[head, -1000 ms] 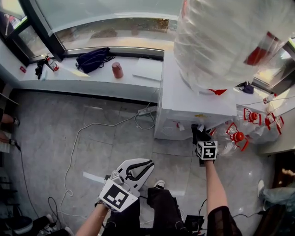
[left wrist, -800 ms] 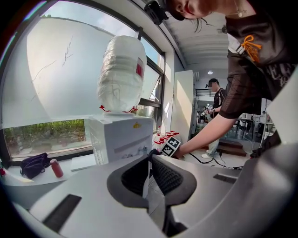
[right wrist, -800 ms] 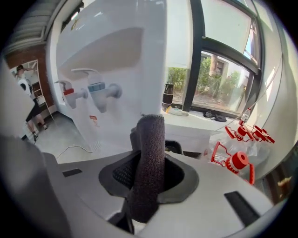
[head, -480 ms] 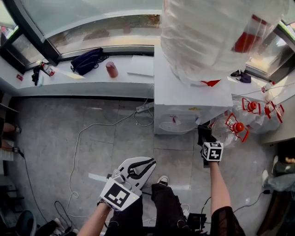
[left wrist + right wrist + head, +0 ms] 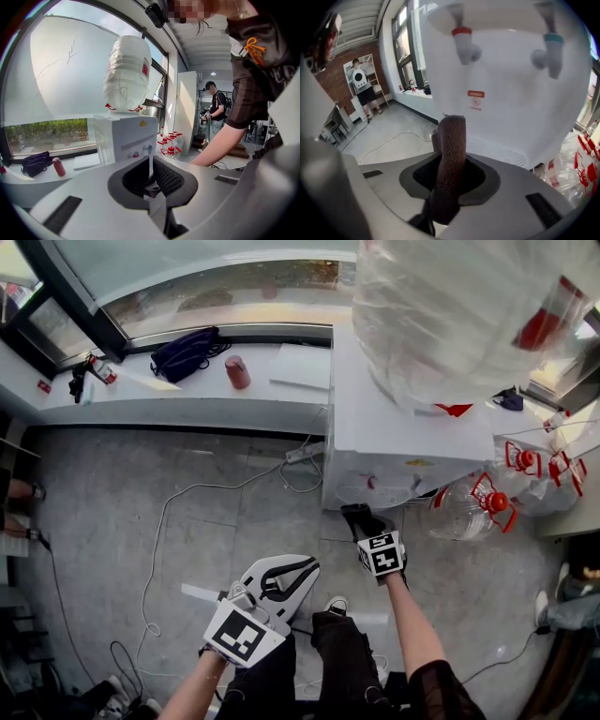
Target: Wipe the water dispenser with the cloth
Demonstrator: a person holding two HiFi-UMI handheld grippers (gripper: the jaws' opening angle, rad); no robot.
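Note:
The white water dispenser [image 5: 403, 442] stands on the floor by the window sill, with a big clear bottle [image 5: 469, 315] on top. My right gripper [image 5: 359, 520] is just below the dispenser's front left corner, shut on a dark brown cloth [image 5: 353, 515]. In the right gripper view the cloth [image 5: 451, 178] sticks up between the jaws, close in front of the dispenser's white front panel [image 5: 511, 108], under the red tap [image 5: 464, 42] and blue tap [image 5: 548, 51]. My left gripper [image 5: 281, 582] hangs low by my legs, shut and holding nothing; its view shows the dispenser [image 5: 124, 136] well ahead.
Spare water bottles with red caps [image 5: 478, 507] lie right of the dispenser. A white cable [image 5: 187, 502] and power strip [image 5: 302, 454] lie on the tiled floor. On the sill sit a dark bag [image 5: 187, 352] and red cup [image 5: 237, 371]. A person [image 5: 216, 105] stands in the background.
My right gripper with the cloth has moved left from the dispenser's front right corner to below its front left. The left gripper has stayed put.

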